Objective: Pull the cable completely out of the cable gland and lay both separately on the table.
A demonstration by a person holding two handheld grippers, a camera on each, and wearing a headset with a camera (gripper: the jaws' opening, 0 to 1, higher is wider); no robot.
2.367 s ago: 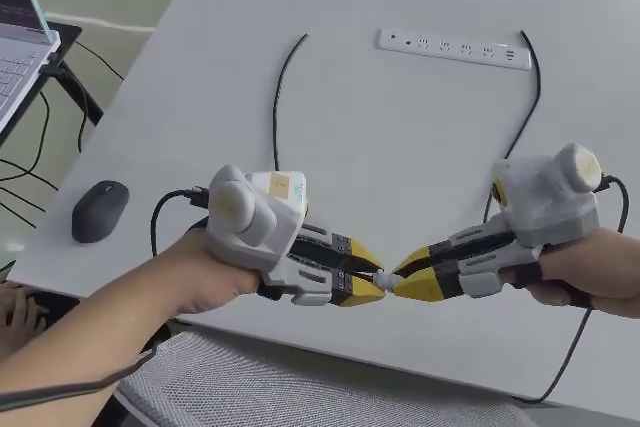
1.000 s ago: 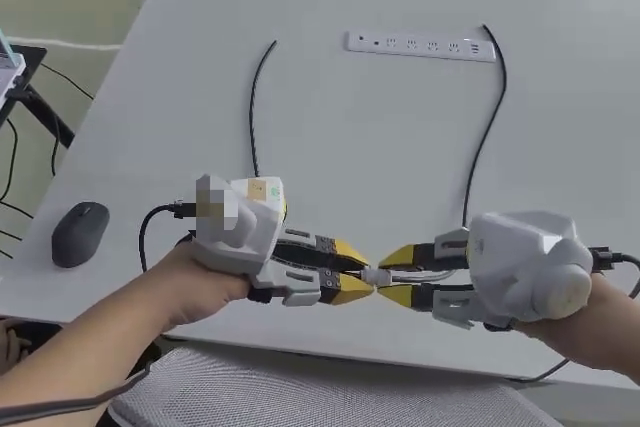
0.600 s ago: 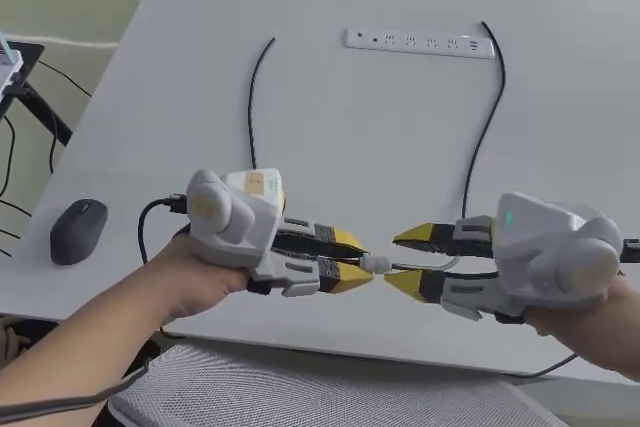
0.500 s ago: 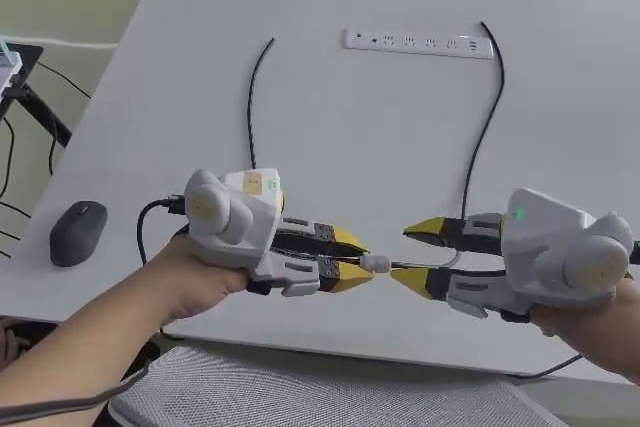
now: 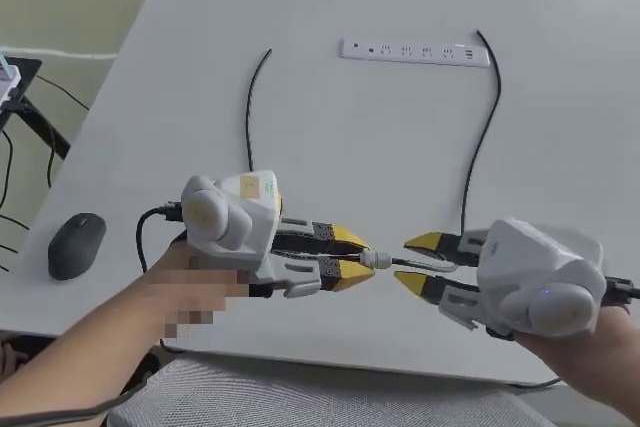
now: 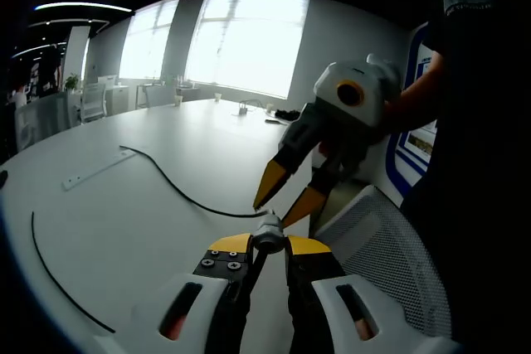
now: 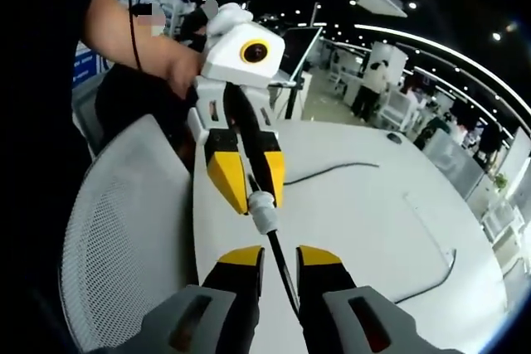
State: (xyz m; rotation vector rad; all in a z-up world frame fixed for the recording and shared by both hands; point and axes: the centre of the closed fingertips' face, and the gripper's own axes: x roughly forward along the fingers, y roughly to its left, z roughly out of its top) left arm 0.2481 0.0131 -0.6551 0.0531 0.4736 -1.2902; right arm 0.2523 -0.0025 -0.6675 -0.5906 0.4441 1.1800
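A small white cable gland (image 5: 378, 260) sits at the tips of my left gripper (image 5: 358, 262), which is shut on it, just above the table's near edge. A thin black cable (image 5: 425, 265) leaves the gland to the right and passes between the jaws of my right gripper (image 5: 404, 260), which stand open around it without pinching. In the left gripper view the gland (image 6: 267, 234) is clamped between the yellow fingertips, with the right gripper (image 6: 272, 214) open just beyond. In the right gripper view the cable (image 7: 274, 242) runs from the gland (image 7: 260, 210) down between my own jaws.
A white power strip (image 5: 414, 52) lies at the far side of the white table (image 5: 350, 147), its black cord (image 5: 485, 137) trailing towards me. Another black cable (image 5: 250, 117) lies to the left. A dark mouse (image 5: 75, 244) rests near the left edge. A mesh chair (image 5: 300, 392) stands below.
My right gripper, earlier shut at the gland against the left tips, has opened and drawn back to the right, baring a short length of cable. The left gripper keeps its hold.
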